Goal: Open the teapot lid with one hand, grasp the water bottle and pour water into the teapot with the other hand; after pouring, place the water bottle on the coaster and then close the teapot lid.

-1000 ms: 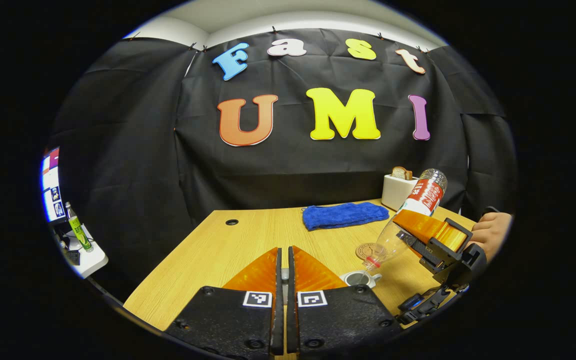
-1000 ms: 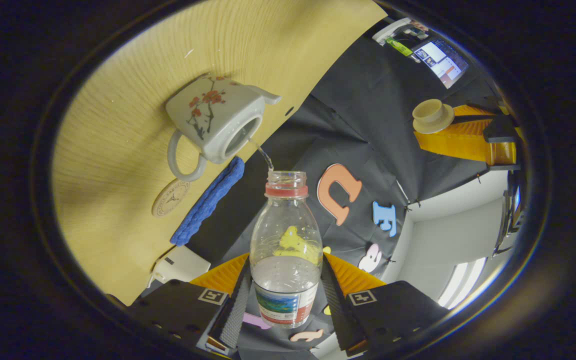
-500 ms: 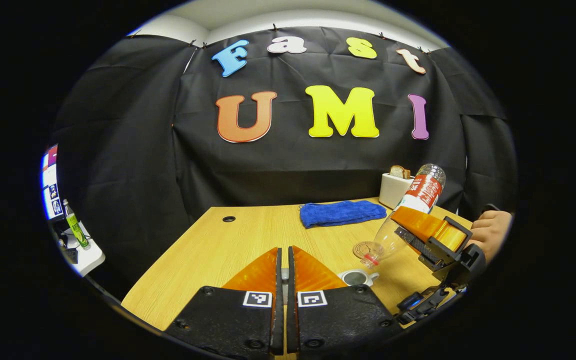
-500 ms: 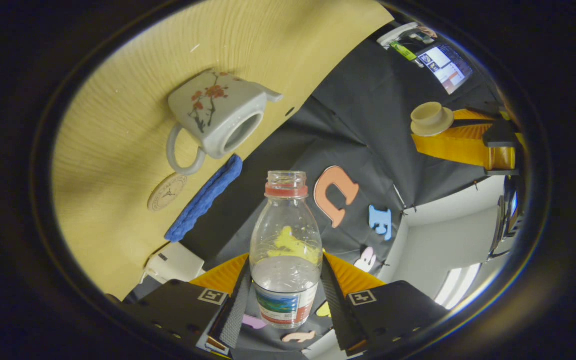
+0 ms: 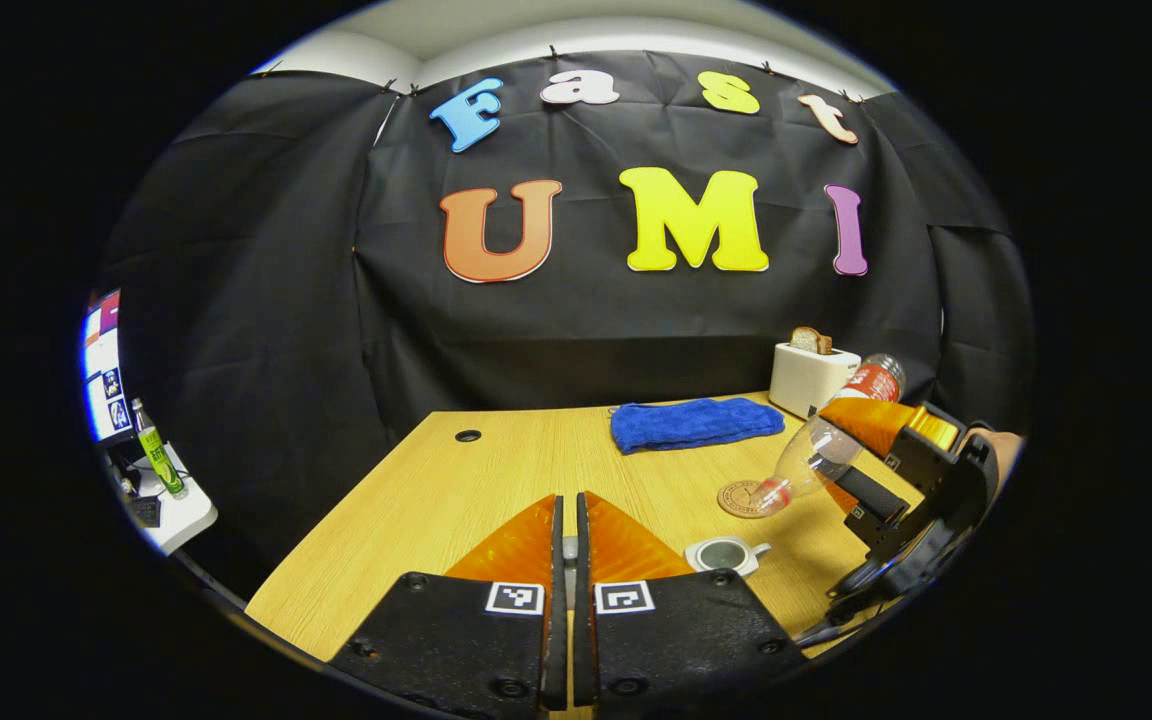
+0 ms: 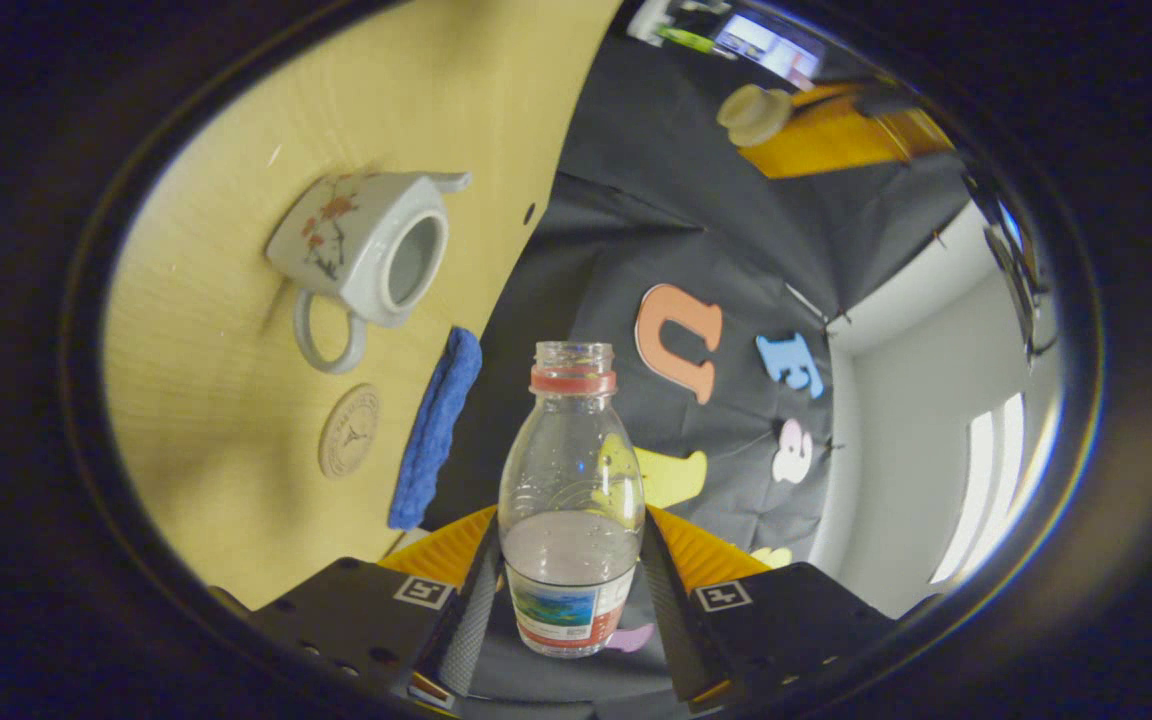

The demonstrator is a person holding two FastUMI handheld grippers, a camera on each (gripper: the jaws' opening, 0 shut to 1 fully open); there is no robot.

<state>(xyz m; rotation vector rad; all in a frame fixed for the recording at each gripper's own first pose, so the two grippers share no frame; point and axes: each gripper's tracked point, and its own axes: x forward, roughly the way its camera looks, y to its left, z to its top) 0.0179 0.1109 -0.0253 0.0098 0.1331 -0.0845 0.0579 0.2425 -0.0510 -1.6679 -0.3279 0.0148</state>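
Water bottle (image 6: 571, 500) between right fingers (image 6: 671, 600)

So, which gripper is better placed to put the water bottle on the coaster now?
The right gripper. It is shut on the water bottle, tilted above the table near the coaster. The left gripper is busy holding the teapot lid.

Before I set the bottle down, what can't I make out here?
- Water level in the teapot: right gripper view, opening dark and small; left gripper view, left gripper cuts it off.
- Teapot lid: small, blurred near the edge, right gripper view.
- Coaster: water bottle neck overlaps it, left gripper view.
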